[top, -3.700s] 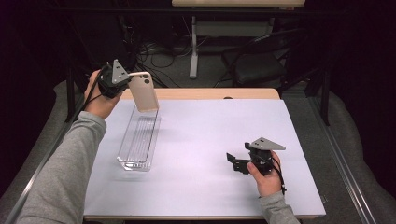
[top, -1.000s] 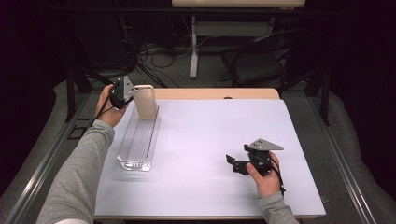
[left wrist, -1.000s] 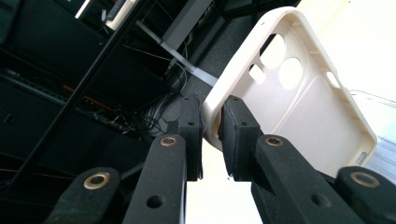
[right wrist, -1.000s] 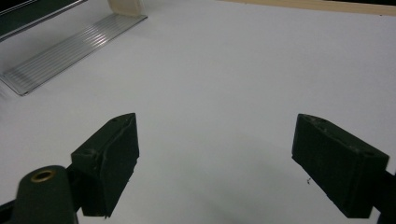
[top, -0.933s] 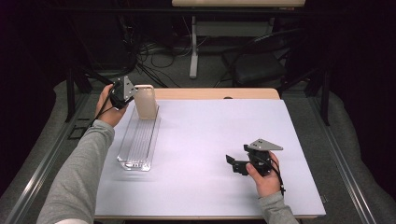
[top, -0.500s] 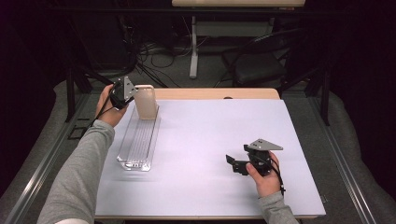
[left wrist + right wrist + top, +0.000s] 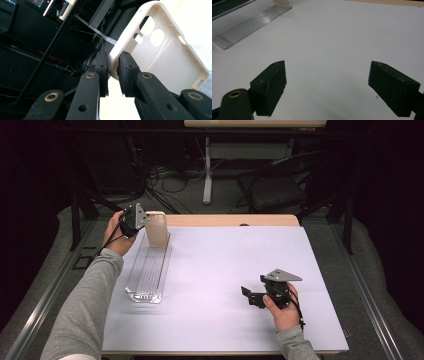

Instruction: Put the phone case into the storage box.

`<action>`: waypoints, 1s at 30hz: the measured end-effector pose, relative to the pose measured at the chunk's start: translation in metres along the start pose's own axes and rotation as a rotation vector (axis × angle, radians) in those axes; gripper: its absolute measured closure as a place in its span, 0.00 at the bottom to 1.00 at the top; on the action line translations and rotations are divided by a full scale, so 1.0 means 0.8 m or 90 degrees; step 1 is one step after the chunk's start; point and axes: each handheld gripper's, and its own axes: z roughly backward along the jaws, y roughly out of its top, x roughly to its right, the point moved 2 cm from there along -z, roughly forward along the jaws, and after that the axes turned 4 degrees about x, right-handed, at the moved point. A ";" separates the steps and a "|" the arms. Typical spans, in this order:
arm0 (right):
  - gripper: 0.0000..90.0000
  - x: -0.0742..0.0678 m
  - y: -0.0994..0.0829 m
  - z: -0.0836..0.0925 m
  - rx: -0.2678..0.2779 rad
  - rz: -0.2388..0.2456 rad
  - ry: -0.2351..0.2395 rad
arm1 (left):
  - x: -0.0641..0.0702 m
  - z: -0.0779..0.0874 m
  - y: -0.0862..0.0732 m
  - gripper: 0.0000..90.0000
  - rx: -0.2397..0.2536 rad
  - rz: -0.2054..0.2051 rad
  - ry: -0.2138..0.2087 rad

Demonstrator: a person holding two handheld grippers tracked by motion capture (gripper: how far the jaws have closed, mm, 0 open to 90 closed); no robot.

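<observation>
A cream phone case (image 7: 157, 228) stands on edge at the far end of a clear ribbed tray (image 7: 148, 271), near the table's back left. My left gripper (image 7: 141, 222) is shut on the case's rim; in the left gripper view its two black pads (image 7: 102, 67) pinch the rim of the case (image 7: 160, 55), whose camera cutouts face me. My right gripper (image 7: 250, 296) rests low at the front right of the table, open, with bare white surface between its jaws (image 7: 327, 82).
The white table top (image 7: 225, 270) has a wooden strip (image 7: 230, 220) along its far edge. Beyond it are dark floor, cables and a stand leg (image 7: 207, 175). The tray (image 7: 249, 25) lies far left in the right gripper view.
Since the oldest frame my left gripper has turned and lowered the case so it stands on the tray's far end. Over the last second nothing has moved.
</observation>
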 end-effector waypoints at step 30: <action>0.16 0.000 -0.001 0.000 -0.003 0.000 0.002 | -0.001 -0.006 -0.005 0.82 -0.011 0.017 0.003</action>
